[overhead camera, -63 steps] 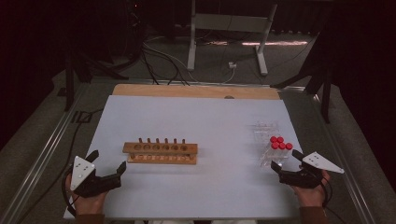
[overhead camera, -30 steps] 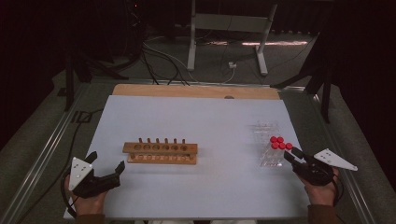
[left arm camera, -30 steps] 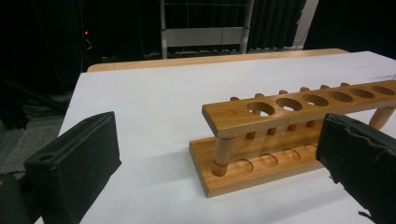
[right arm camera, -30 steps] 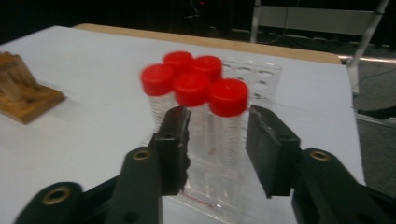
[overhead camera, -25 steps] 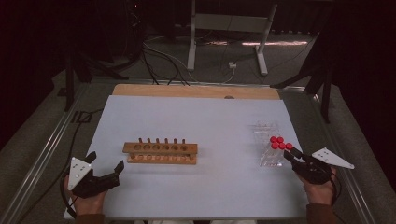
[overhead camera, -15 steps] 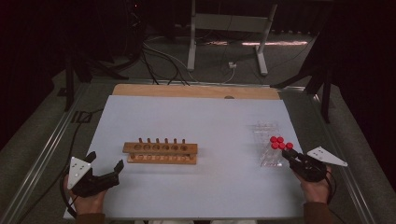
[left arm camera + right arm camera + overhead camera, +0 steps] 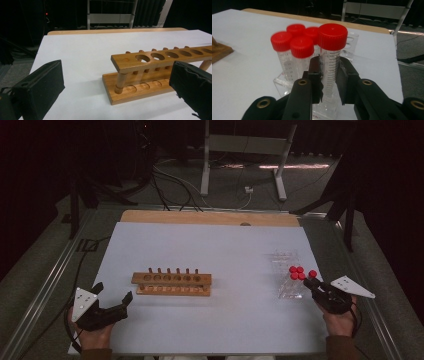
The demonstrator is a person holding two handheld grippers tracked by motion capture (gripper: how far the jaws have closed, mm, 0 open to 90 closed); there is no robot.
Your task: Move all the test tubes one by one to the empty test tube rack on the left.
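A wooden tube rack (image 7: 171,283) with a row of empty holes lies mid-table; its near end (image 7: 140,72) fills the space ahead of my left gripper's jaws. My left gripper (image 7: 112,294) (image 7: 116,75) rests open at the front left, just short of that rack. At the right, a clear plastic rack (image 7: 290,290) (image 7: 284,83) holds several red-capped tubes (image 7: 296,272) (image 7: 298,47). My right gripper (image 7: 314,284) (image 7: 329,75) is shut on one red-capped tube (image 7: 312,274) (image 7: 331,60), upright and slightly right of the others.
The white table sheet (image 7: 225,245) has a wooden strip (image 7: 210,218) along its far edge. A corner of the wooden rack (image 7: 218,51) appears at the left of the right gripper view. Metal stands and cables sit on the dark floor beyond.
My right gripper has swung in toward the clear rack's right side and now grips one tube. The left gripper has barely shifted.
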